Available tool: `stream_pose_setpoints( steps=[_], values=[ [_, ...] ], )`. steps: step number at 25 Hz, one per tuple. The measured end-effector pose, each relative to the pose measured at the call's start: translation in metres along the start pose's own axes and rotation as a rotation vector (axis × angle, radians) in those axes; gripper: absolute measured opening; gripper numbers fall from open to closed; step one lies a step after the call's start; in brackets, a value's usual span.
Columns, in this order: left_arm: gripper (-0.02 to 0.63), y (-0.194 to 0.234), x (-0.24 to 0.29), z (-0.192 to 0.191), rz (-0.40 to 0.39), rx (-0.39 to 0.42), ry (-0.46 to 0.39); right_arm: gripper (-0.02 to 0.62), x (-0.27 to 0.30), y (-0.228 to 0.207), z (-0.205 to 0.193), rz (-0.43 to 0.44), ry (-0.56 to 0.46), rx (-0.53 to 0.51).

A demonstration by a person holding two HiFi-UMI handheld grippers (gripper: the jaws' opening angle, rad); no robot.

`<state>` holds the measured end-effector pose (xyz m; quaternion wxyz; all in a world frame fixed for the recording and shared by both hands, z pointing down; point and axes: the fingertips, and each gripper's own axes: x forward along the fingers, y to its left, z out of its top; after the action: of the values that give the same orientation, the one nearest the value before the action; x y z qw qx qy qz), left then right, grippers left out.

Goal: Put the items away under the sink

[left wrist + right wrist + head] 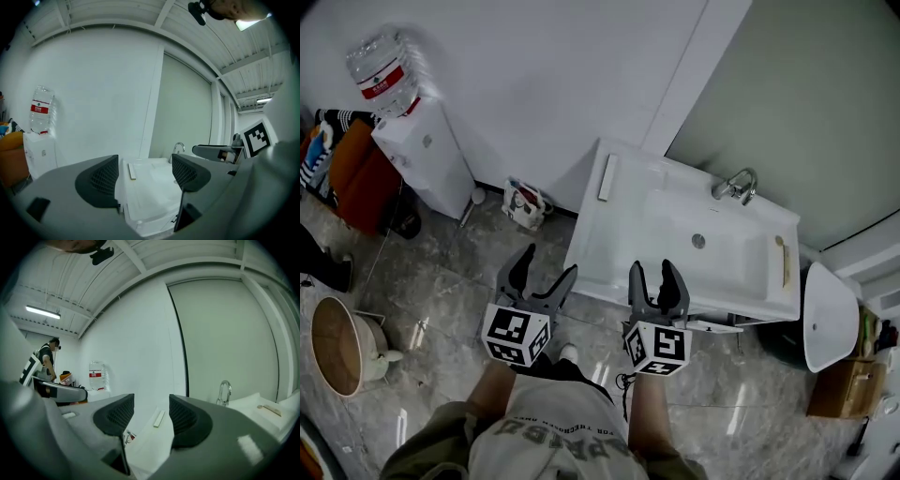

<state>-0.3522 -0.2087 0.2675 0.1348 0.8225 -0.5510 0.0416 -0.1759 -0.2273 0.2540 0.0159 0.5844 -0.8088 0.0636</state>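
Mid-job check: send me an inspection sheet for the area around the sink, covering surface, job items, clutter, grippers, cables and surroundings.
Surface: white sink unit with a faucet at the back.
Job's things: pale bar on the sink's left rim; slim brownish item on its right rim.
Clutter: small bag on the floor against the wall; round tub at far left.
Grippers: left gripper and right gripper are both open, with nothing between the jaws, held in front of the sink.
Cables: nothing seen.
Surroundings: water dispenser topped by a bottle; cardboard box at right; grey stone-patterned floor.
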Motion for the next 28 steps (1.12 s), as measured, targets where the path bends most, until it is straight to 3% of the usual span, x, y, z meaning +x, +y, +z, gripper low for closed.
stream_pose_setpoints(
  steps=[9, 18, 28],
  values=[
    [0.341, 0.042, 0.048, -0.013, 0.027, -0.017, 0.063, 0.222, 0.075, -0.014, -0.032, 0.006, 0.088, 0.057],
    [0.341, 0.09, 0.13, -0.005, -0.053, -0.012, 0.128, 0.222, 0.195, -0.025, -0.063, -0.025, 0.213, 0.057],
    [0.341, 0.119, 0.196, -0.007, -0.138, -0.001, 0.207, 0.222, 0.31, -0.036, -0.158, -0.022, 0.51, 0.045]
  ],
)
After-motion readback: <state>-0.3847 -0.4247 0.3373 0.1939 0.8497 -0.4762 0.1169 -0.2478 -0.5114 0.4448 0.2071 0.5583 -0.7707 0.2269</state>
